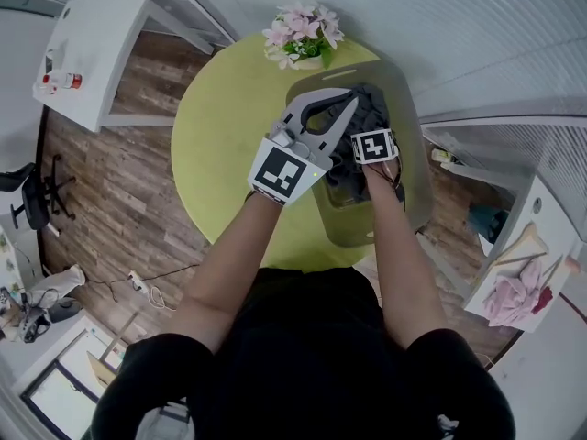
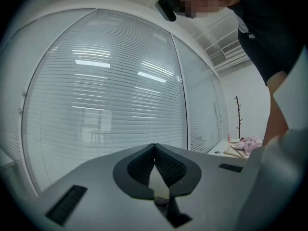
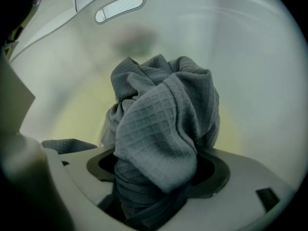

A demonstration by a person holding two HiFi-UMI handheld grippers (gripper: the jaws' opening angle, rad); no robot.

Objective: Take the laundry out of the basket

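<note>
Table (image 1: 220, 126): round, yellow-green, standing on a wood floor (image 1: 110, 200).
Basket (image 1: 420, 177): grey plastic, set on the right half of the table, just beside flowers (image 1: 303, 37) at the far edge; handle slot (image 3: 119, 6) high in its wall in the right gripper view.
Laundry (image 3: 163, 119): dark grey waffle-weave cloth, bunched into a tall heap inside the basket; a flatter grey fold low at the left of the heap, one piece or two not clear.
Right gripper (image 3: 159, 172): pointed steeply down into the basket, jaws spread wide to either side of the heap; cloth bulging up between them and filling the gap, no squeeze from the pads to be seen; marker cube (image 1: 373, 145) showing above the basket in the head view.
Left gripper (image 1: 350, 95): held level over the basket's left rim, clear of the laundry; jaws closed tip to tip with nothing between; facing window blinds (image 2: 106, 90) in its own view.
Left forearm (image 1: 238, 246): bare, reaching forward across the near edge of the table.
Right forearm (image 1: 394, 236): bare, reaching over the near rim of the basket, hand behind the marker cube.
Side table (image 1: 550, 223): white, well apart at the right, carrying a pink cloth (image 1: 518, 293) and some flat pale things.
Chair (image 1: 37, 195): black, on the floor far to the left of the table.
</note>
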